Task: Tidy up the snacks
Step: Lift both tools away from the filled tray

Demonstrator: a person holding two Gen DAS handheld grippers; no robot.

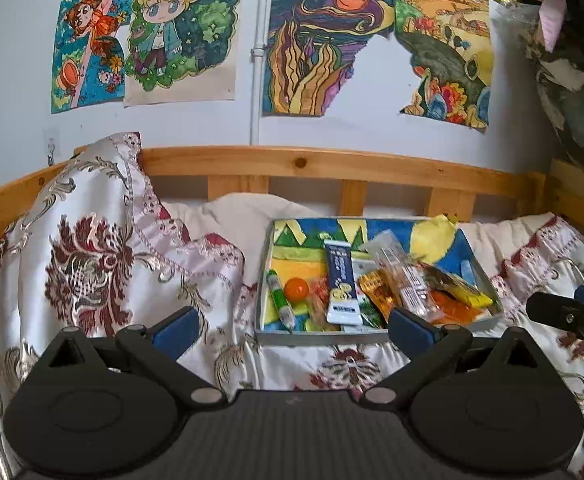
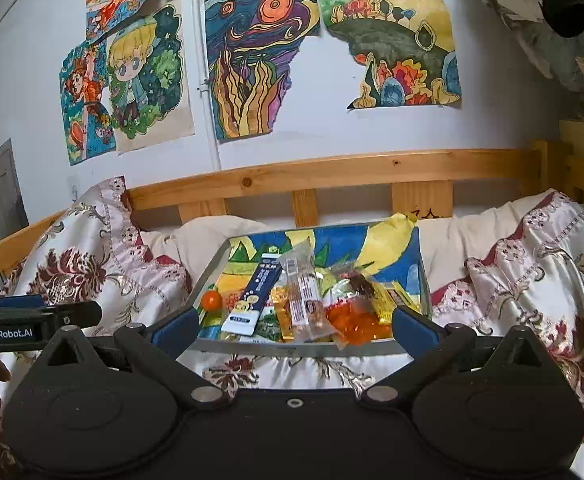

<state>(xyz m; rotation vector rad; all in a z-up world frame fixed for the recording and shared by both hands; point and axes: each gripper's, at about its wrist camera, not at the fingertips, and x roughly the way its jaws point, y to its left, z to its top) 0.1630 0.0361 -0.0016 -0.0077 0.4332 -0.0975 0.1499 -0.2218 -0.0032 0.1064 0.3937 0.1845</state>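
A shallow grey tray [image 1: 263,264] [image 2: 211,268] lined with a colourful drawing lies on the bed. In it lie a dark blue packet [image 1: 342,280] [image 2: 255,296], a clear wrapped bar [image 1: 402,276] [image 2: 304,292], an orange ball [image 1: 296,289] [image 2: 211,301], a green tube [image 1: 279,300], orange wrappers [image 1: 452,304] [image 2: 356,320] and a yellow wrapper [image 1: 472,296]. My left gripper [image 1: 292,330] is open and empty, just short of the tray's near edge. My right gripper [image 2: 292,330] is open and empty, its fingers either side of the tray's near edge.
A floral satin blanket [image 1: 91,248] [image 2: 532,280] covers the bed and bunches high at the left. A wooden bed rail [image 1: 332,164] [image 2: 332,168] runs behind the tray. Drawings hang on the wall [image 1: 171,28]. Each gripper shows at the edge of the other's view [image 1: 572,316] [image 2: 31,320].
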